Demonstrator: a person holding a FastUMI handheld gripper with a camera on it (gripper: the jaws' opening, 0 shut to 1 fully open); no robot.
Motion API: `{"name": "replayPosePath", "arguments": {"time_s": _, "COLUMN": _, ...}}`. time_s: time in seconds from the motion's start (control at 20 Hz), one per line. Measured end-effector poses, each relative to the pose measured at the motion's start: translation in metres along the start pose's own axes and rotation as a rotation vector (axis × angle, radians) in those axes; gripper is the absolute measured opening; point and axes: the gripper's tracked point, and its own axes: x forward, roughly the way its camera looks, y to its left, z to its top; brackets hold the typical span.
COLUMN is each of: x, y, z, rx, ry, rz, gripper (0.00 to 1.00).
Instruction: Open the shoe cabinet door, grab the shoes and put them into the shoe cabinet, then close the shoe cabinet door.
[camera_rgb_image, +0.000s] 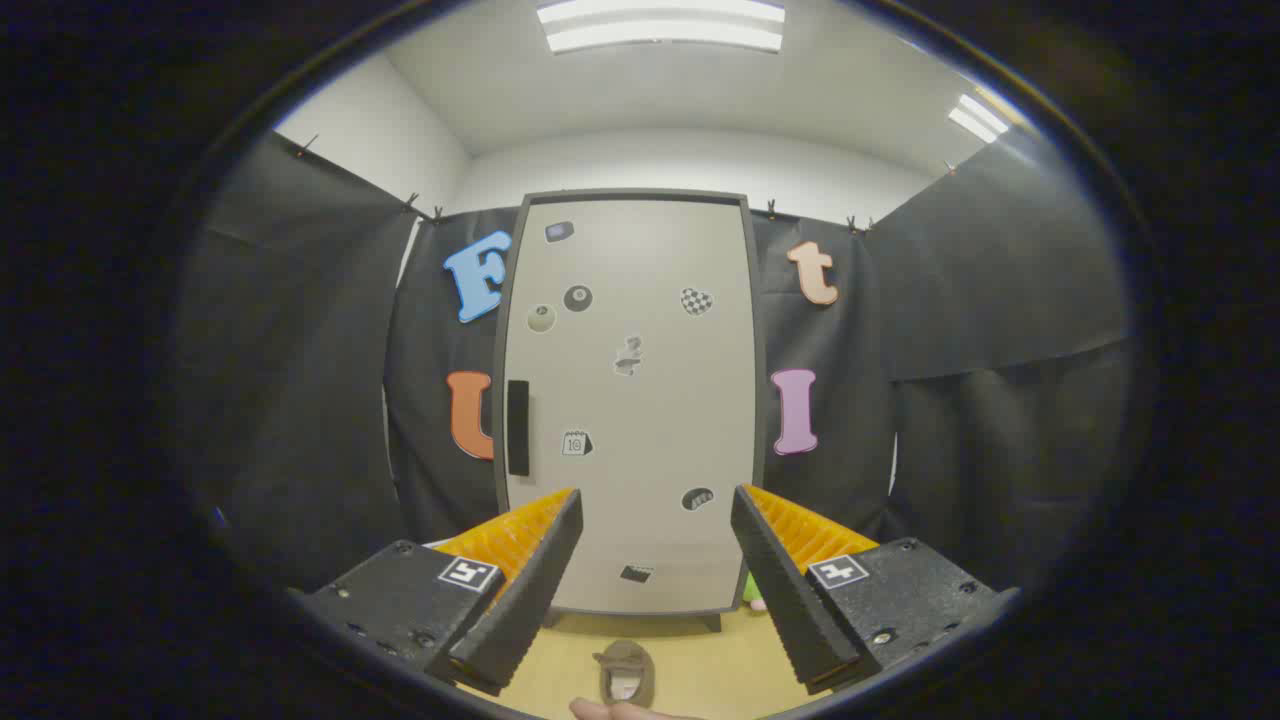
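Note:
A tall light-grey shoe cabinet stands straight ahead against the black cloth wall. Its door is shut and carries several small stickers. A black vertical handle sits on the door's left edge. On the yellow floor in front of the cabinet lies a brown shoe, below and between my fingers. My gripper is open, its two black and orange fingers spread wide with nothing between them, held well short of the door.
Black cloth walls close in on both sides of the cabinet. A small green and pink object peeks out at the cabinet's lower right corner. Part of a hand shows near the shoe on the floor.

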Motion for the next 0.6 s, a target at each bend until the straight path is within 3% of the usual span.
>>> {"name": "replayPosePath", "arguments": {"time_s": 0.6, "x": 0.0017, "y": -0.0027, "z": -0.0014, "rx": 0.001, "ry": 0.009, "rz": 0.005, "gripper": 0.98}}
